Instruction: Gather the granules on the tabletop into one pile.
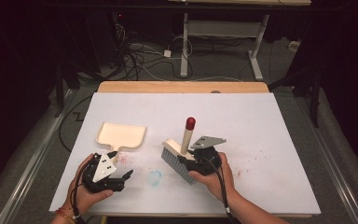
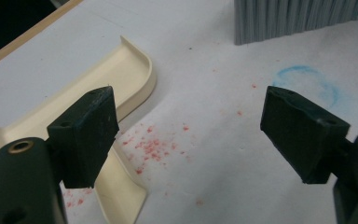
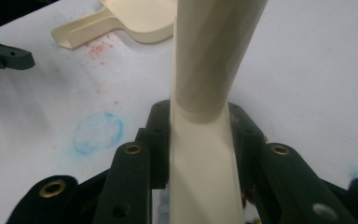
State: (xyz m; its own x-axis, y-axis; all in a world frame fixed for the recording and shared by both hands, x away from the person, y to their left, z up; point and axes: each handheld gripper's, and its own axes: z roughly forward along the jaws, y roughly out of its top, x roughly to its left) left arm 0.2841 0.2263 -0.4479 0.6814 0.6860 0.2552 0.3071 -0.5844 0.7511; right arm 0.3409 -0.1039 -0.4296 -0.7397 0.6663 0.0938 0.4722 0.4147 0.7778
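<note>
Jaws of the right gripper [image 1: 189, 161] clamp the cream grey-bristled brush [image 1: 179, 154]; left gripper [image 1: 126, 178] gapes, cream plastic dustpan [image 1: 120, 134] lying at its twelve o'clock.

White-topped table [image 1: 261, 121] with cream dustpan [image 1: 121, 134], scattered red crumbs [image 1: 123, 160], a blue chalk ring [image 1: 154, 178].

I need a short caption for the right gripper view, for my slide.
Right gripper shut on the cream brush handle, with the dustpan and red crumbs on the white table beyond.
</note>
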